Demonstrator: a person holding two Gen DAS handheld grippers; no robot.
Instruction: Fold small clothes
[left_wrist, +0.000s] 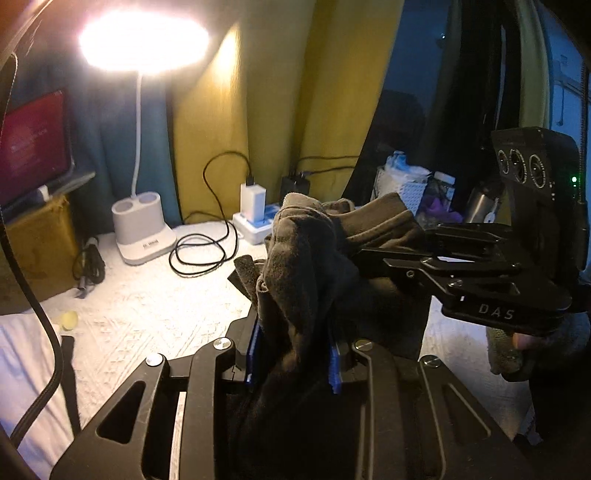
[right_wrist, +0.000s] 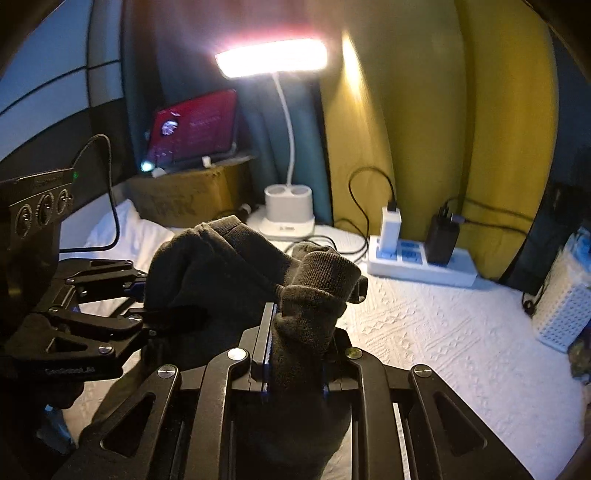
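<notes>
Grippers both clenched: left gripper (left_wrist: 293, 354) and right gripper (right_wrist: 295, 354) grasp the dark ribbed knit garment (right_wrist: 236, 266); far right, white perforated plastic basket (right_wrist: 561, 314) holds blue-white cloth (left_wrist: 400, 168).

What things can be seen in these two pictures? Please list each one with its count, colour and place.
dark garment: one, brown-grey knit, bunched and held up above the bed cover between both grippers
bed cover: one, white, textured, under everything
desk lamp: one, white, lit, at the back by the curtains
curtains: yellow and teal, behind the lamp
power strip: one, white and blue, right of the lamp, with a white charger and a black charger plugged in
tablet: one, red screen, leaning on a cardboard box at the back left
white basket: one, at the far right
left gripper: black, shut on the garment
right gripper: black, shut on the garment
</notes>
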